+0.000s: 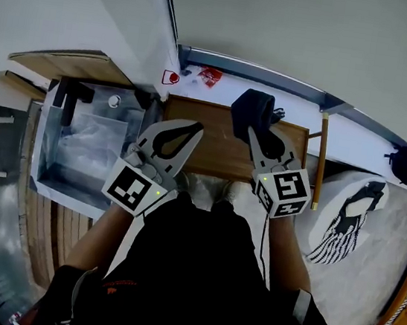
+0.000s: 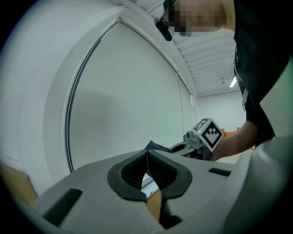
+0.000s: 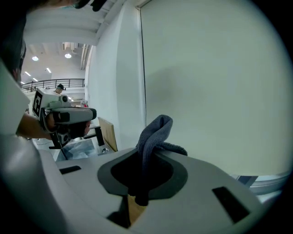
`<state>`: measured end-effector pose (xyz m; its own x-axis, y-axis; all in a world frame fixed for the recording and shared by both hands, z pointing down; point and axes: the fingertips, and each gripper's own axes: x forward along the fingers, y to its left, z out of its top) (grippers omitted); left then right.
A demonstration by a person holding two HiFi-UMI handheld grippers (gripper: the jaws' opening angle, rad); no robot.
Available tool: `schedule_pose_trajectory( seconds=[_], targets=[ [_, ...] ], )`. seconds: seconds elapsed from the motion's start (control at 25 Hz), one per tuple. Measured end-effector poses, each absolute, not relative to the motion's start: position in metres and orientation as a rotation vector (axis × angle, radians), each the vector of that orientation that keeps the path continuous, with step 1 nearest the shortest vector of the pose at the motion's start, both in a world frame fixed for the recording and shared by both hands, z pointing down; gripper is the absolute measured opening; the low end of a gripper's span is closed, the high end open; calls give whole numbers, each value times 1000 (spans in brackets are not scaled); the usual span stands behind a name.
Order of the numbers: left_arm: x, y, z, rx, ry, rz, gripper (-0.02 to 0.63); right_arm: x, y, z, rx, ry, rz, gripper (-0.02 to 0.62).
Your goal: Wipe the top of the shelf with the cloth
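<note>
Clear bin (image 1: pixel 64 192) at nine o'clock is filled with crumpled film. Over the wooden shelf (image 1: pixel 216 156), the cloth (image 1: pixel 252 108) is clamped in the right gripper (image 1: pixel 258 137); left gripper (image 1: pixel 195 129) fingers are pressed together.

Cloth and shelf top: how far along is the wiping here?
Done: the cloth is picked up, pinched in the shut right tongs. In hand: it is held over the rear of the wooden shelf top; contact cannot be told. The left tongs are shut and empty. Left: the wiping itself; nothing shows which parts have been wiped.
</note>
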<state>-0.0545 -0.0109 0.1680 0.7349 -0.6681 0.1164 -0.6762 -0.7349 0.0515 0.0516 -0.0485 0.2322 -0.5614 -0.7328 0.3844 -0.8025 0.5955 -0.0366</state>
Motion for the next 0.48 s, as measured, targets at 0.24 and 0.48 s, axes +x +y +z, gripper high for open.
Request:
schedule_pose_trajectory(
  seconds=[0.24,0.48],
  targets=[
    [-64,-13,167,2836,-1124,129,25,38,-47,217,1217,-2528,269,44],
    [-61,-14,165,2832,-1135,124,25,33,-47,207,1187,-2558,244,44]
  ],
)
